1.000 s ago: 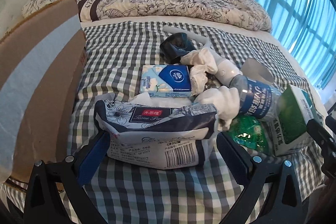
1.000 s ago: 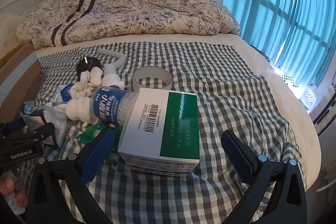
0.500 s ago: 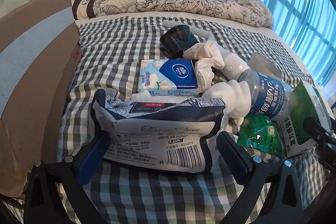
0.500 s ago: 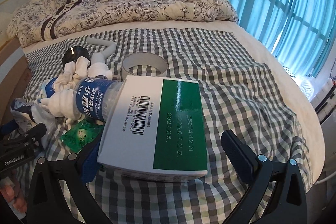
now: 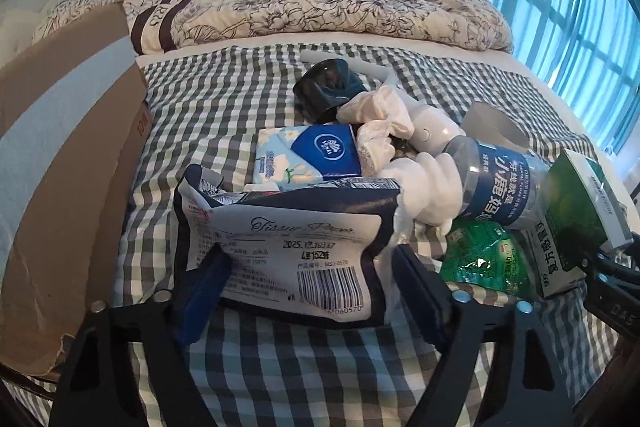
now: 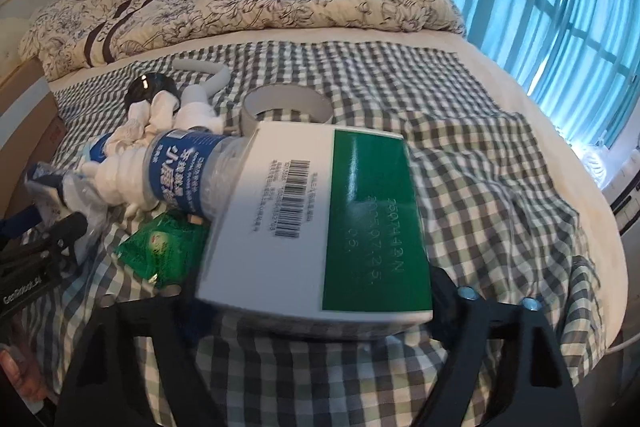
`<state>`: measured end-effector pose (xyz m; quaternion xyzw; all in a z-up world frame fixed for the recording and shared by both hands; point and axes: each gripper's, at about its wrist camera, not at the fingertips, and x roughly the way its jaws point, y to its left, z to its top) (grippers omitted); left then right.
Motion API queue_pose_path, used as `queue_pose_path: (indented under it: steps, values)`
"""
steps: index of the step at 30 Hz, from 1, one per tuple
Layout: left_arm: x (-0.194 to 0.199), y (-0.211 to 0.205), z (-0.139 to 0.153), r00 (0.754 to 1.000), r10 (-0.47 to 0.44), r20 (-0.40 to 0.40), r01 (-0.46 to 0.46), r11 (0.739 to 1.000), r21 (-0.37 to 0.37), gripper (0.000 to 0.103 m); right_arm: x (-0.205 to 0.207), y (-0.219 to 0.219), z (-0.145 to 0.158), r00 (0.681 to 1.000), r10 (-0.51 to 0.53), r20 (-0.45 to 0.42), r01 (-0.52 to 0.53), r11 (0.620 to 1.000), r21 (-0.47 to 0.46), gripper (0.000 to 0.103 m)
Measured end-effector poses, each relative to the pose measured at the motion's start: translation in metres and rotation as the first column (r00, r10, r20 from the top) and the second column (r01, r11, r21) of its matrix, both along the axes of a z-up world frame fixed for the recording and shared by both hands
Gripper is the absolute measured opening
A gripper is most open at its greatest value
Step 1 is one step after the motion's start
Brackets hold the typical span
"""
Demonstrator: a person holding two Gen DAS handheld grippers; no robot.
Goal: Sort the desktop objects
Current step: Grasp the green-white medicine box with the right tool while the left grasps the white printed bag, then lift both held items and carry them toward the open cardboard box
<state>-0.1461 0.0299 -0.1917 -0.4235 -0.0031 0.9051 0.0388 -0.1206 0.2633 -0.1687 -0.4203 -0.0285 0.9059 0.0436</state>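
Left wrist view: the left gripper (image 5: pixel 308 267), held low and level, clamps the tissue pack (image 5: pixel 286 239) over the checked sheet (image 5: pixel 224 99).

Right wrist view: the right gripper (image 6: pixel 316 291) pinches the green-and-white box (image 6: pixel 320 223) (tilted, slightly blurred) beside the water bottle (image 6: pixel 188 163).

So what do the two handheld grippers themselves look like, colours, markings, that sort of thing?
Both are matte black frames splaying into two arms, each ending in a finger with a blue pad, with silver screw heads near the finger bases. The left gripper shows both blue pads clearly; in the right wrist view its side carries white "GenRobot.AI" lettering. The right gripper matches it; its pads are mostly hidden. No cables or sleeves show.
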Motion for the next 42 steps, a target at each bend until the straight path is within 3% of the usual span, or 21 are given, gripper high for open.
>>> queue_pose_path:
  steps: [4,6,8,24,28,32,35,36,37,39,42]
  values:
    - [0.001,0.003,0.002,0.999,-0.033,0.002,0.033,0.999,0.019,0.041,0.001,0.001,0.002,1.0,-0.002,-0.011,0.002,1.0,-0.012,0.077]
    - [0.002,0.006,0.004,0.999,-0.042,-0.004,0.042,0.999,0.005,0.037,0.002,0.002,0.003,1.0,-0.001,-0.015,0.001,1.0,-0.022,0.076]
    - [0.004,0.006,0.007,0.999,-0.051,-0.011,0.052,0.999,0.011,0.013,0.004,0.004,0.005,1.0,0.001,-0.023,-0.002,0.999,-0.039,0.076]
    - [0.021,-0.019,0.066,0.991,-0.025,-0.134,0.037,0.996,0.083,0.004,0.02,0.007,0.051,0.99,0.008,-0.143,-0.026,0.992,-0.123,0.075]
    - [0.026,-0.018,0.079,0.985,-0.038,-0.171,0.05,0.996,0.069,0.004,0.024,0.001,0.064,0.985,0.026,-0.173,-0.047,0.992,-0.117,0.075]
    - [0.027,-0.022,0.08,0.987,-0.028,-0.16,0.041,0.996,0.074,0.004,0.029,-0.002,0.072,0.979,0.042,-0.199,-0.066,0.991,-0.117,0.075]
    - [0.031,-0.024,0.068,0.991,0.002,-0.136,0.004,0.999,0.039,0.014,0.031,-0.005,0.077,0.976,0.049,-0.211,-0.078,0.988,-0.132,0.075]
    - [0.032,-0.024,0.062,0.992,0.01,-0.127,-0.007,1.0,0.025,0.034,0.032,-0.005,0.079,0.975,0.051,-0.215,-0.082,0.987,-0.138,0.075]
    - [0.034,-0.025,0.055,0.992,0.023,-0.121,-0.021,1.0,0.011,0.067,0.032,-0.006,0.08,0.974,0.055,-0.219,-0.088,0.986,-0.145,0.075]
    - [0.04,-0.027,0.048,0.987,0.047,-0.156,-0.047,0.999,0.005,0.086,0.032,-0.007,0.083,0.973,0.062,-0.223,-0.099,0.982,-0.158,0.075]
    - [0.039,-0.021,0.04,0.984,0.038,-0.175,-0.037,0.999,0.008,0.098,0.032,-0.01,0.086,0.971,0.07,-0.23,-0.109,0.981,-0.163,0.075]
